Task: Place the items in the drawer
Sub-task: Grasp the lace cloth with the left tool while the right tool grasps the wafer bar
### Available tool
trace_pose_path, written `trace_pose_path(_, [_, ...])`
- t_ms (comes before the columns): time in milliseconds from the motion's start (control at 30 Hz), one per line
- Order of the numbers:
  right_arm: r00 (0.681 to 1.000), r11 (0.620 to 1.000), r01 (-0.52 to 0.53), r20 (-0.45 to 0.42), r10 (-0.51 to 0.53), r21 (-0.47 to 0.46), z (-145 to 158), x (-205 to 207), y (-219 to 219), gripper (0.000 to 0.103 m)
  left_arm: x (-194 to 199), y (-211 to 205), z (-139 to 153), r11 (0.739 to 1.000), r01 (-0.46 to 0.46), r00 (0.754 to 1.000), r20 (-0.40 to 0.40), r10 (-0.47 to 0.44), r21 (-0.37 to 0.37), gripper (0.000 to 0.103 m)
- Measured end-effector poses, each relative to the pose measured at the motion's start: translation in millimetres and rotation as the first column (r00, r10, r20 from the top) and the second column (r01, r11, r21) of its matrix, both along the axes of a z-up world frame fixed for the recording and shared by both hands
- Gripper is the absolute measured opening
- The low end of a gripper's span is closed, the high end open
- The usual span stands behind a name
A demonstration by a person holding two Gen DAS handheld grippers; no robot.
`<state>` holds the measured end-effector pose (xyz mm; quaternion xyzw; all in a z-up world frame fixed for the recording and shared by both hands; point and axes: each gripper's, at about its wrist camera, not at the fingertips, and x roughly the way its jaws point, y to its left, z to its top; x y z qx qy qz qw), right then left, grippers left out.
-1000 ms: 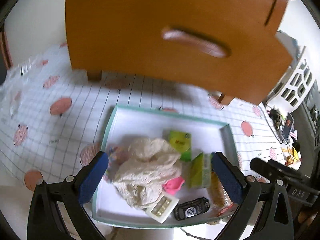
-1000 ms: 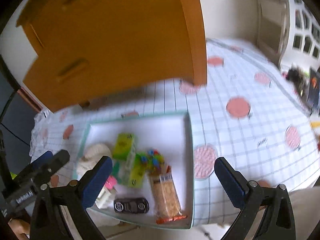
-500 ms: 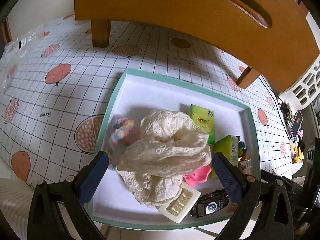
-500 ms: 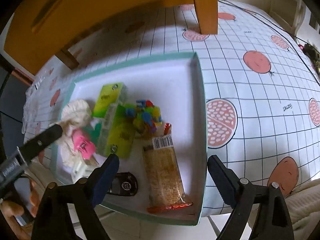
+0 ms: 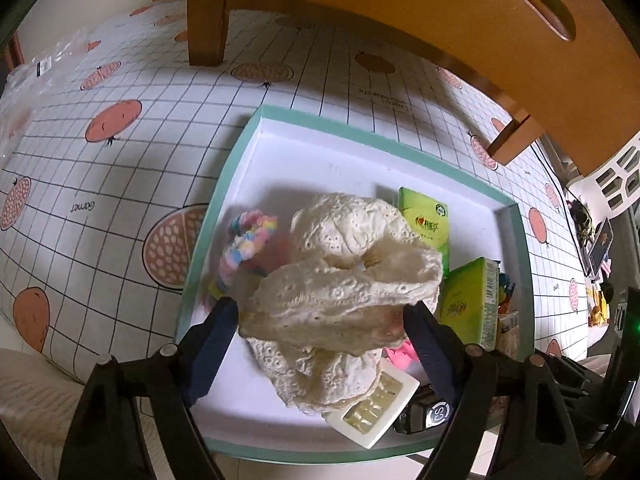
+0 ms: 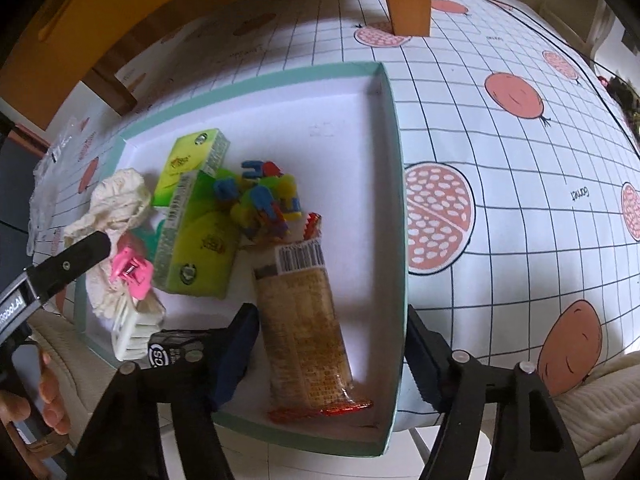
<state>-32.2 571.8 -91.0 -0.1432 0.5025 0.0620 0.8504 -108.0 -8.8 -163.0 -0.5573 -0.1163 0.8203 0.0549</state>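
Observation:
A teal-rimmed white tray (image 5: 224, 184) on the table holds the items. My left gripper (image 5: 322, 322) is open, low over the tray, and its blue fingers stand on either side of a crumpled cream lace cloth (image 5: 344, 280). In the right wrist view my right gripper (image 6: 330, 346) is open over the tray's near right corner (image 6: 394, 400). A long snack bar packet (image 6: 300, 320) lies between its fingers. The orange wooden drawer cabinet (image 5: 400, 20) stands on legs behind the tray, with a drawer handle (image 5: 532, 4) in view.
Also in the tray are two green boxes (image 6: 196, 236), a pastel scrunchie (image 5: 244, 240), colourful clips (image 6: 264, 196), a pink clip (image 6: 132, 272), a white blister pack (image 5: 372, 408) and a black key fob (image 5: 424, 412). A cabinet leg (image 6: 406, 0) stands behind the tray. A hand (image 6: 52, 396) shows at the lower left.
Both grippers have dropped and moved in toward the tray. The cabinet front has slid up out of the middle of both views. The jaws have narrowed a little around the cloth and the snack bar.

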Motion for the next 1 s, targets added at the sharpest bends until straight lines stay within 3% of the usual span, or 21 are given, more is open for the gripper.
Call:
trace_pose_path(433, [0.999,0.999,0.043,-0.002,-0.043,-0.025,2,-5,-4,0.058,1,0,-1,1.000,-0.001,1.000,0.008,0.001,0.006,0.082])
trace_pose_path(533, [0.998,0.997,0.067,0.008,-0.067,-0.025,4,-5,-6,0.047,1,1,1,1.000,0.003,1.000,0.001,-0.003,0.025,0.073])
trace_pose_path(700, [0.997,0.997,0.083,0.002,-0.083,-0.006,8,-6,-11,0.045,1,6,4,0.999,0.023,1.000,-0.016,-0.022,0.036,0.059])
trace_pose_path(867, [0.994,0.994,0.106,-0.012,-0.106,0.034,8,-4,-15,0.044,1,6,6,0.997,0.023,0.999,-0.027,-0.022,0.069,0.038])
trace_pose_path(1000, [0.993,0.992,0.118,-0.026,-0.117,0.054,10,-4,-18,0.044,1,-2,7,0.996,0.004,0.999,-0.034,-0.001,0.093,0.030])
